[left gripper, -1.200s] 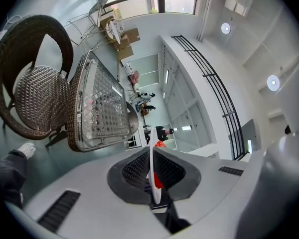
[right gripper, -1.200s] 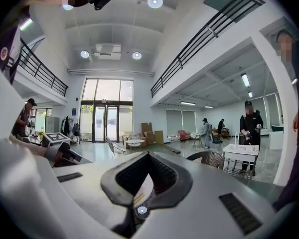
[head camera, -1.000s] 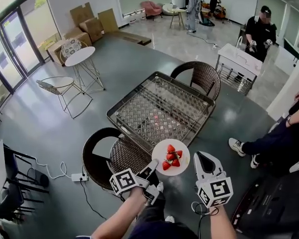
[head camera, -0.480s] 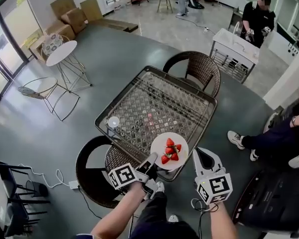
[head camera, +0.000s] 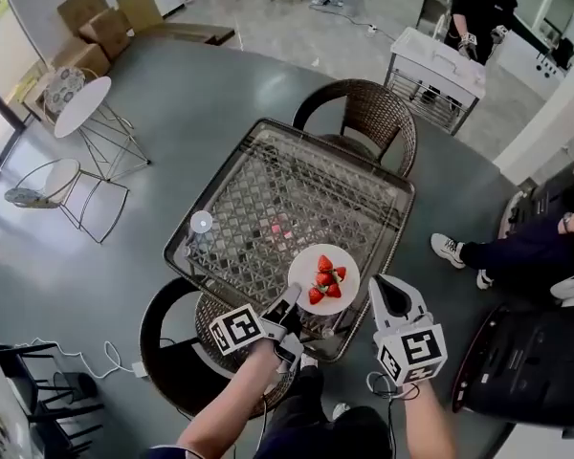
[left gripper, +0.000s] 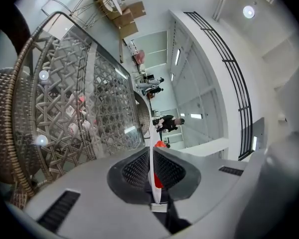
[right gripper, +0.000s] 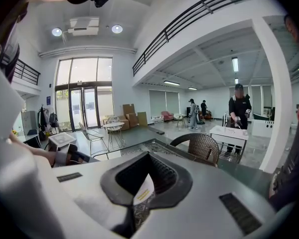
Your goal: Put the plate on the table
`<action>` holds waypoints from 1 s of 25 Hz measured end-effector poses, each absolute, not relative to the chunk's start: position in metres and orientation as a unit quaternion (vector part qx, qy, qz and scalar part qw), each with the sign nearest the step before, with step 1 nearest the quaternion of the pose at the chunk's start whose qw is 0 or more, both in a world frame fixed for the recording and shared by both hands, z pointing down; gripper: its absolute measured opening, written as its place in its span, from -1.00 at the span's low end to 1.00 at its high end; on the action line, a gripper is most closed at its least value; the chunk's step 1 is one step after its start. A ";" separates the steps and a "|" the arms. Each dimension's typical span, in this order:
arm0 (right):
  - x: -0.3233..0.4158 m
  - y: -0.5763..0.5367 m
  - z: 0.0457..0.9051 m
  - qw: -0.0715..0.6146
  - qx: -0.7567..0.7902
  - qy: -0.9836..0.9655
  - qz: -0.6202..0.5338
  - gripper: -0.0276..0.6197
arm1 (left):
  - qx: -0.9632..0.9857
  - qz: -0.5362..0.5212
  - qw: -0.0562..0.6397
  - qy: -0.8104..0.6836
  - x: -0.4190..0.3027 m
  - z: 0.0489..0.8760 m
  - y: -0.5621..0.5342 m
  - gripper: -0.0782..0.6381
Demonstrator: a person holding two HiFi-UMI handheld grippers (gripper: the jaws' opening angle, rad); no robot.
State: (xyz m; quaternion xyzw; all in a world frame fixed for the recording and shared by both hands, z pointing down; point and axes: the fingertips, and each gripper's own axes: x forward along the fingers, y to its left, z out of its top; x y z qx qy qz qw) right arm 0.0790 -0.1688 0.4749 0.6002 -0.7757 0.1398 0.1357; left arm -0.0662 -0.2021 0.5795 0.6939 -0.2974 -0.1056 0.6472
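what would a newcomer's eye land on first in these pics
First, the round white plate of red strawberries, pinched at its rim by the left tongs and held over the near edge of the glass-topped woven wicker table. Next, the right tongs beside it, jaws together, and the brown wicker chair at the table's far side.

Head view looks steeply down; all views share the table [head camera: 268, 208].

White plate [head camera: 302, 273], red strawberries [head camera: 326, 282], glass table [head camera: 268, 199] over brown lattice weave.
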 end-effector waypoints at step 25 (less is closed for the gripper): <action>0.111 -0.216 0.573 0.174 0.561 -0.781 0.211 -0.90 | 0.649 -0.097 0.661 -0.363 -0.029 0.675 -0.246 -0.73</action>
